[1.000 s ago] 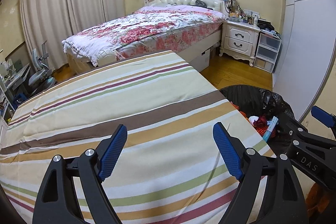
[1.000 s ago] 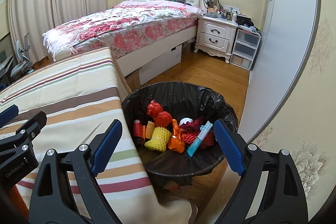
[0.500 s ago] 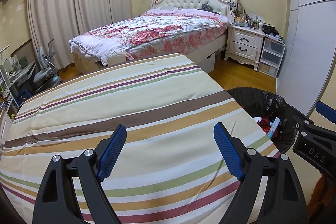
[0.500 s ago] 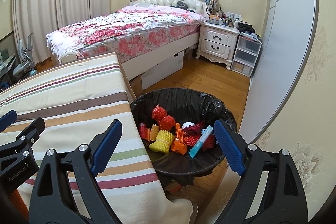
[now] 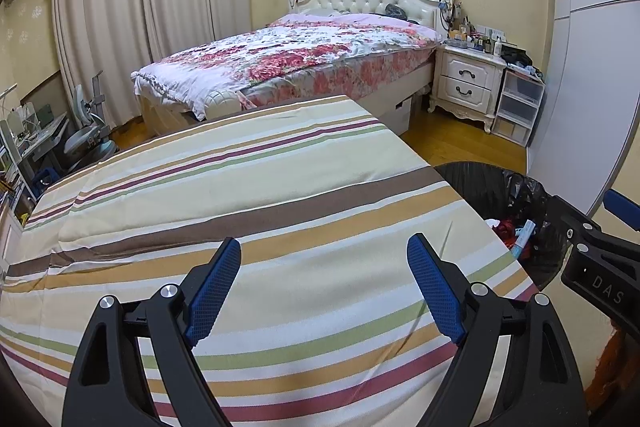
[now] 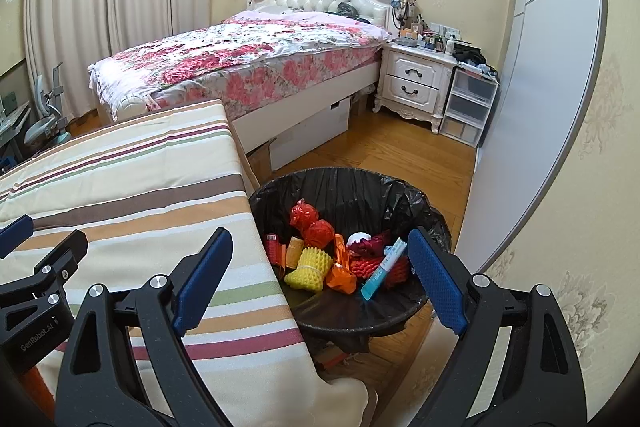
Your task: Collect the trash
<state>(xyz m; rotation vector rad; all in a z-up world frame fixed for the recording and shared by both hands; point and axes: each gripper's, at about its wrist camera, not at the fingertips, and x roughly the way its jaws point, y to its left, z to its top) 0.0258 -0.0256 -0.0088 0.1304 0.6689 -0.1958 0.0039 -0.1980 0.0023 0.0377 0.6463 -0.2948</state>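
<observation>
The landmark here is the trash bin (image 6: pixel 416 303), a round bin lined with a black bag, which stands on the wooden floor (image 6: pixel 384 151) just beside the edge of the striped tablecloth (image 5: pixel 248 195).

The left gripper (image 5: pixel 324 287) hangs above the striped tablecloth, to the left of the trash bin (image 5: pixel 532 195). Its jaws stand wide apart and nothing is between them; only bare cloth shows under the blue pads (image 5: pixel 212 287).

The right gripper (image 6: pixel 320 279) hangs over the near rim of the trash bin, with one finger above the cloth edge and the other above the bin's right side. Its jaws are also released and wide, and they grasp nothing.

The trash lies inside the trash bin. There is a yellow foam net (image 6: pixel 310 265) near the front, and just beside it an orange wrapper (image 6: pixel 340 273). Behind them are two red crumpled wrappers (image 6: pixel 312 223). To the right lies a light blue tube box (image 6: pixel 384 265), tilted, resting on a red net (image 6: pixel 366 267). A white piece (image 6: pixel 358 239) shows behind this net.

Far behind the trash bin stands a bed with a floral cover (image 6: pixel 240 63), and to the right of the bed a white nightstand (image 6: pixel 416 83) and clear plastic drawers (image 6: pixel 468 107).
</observation>
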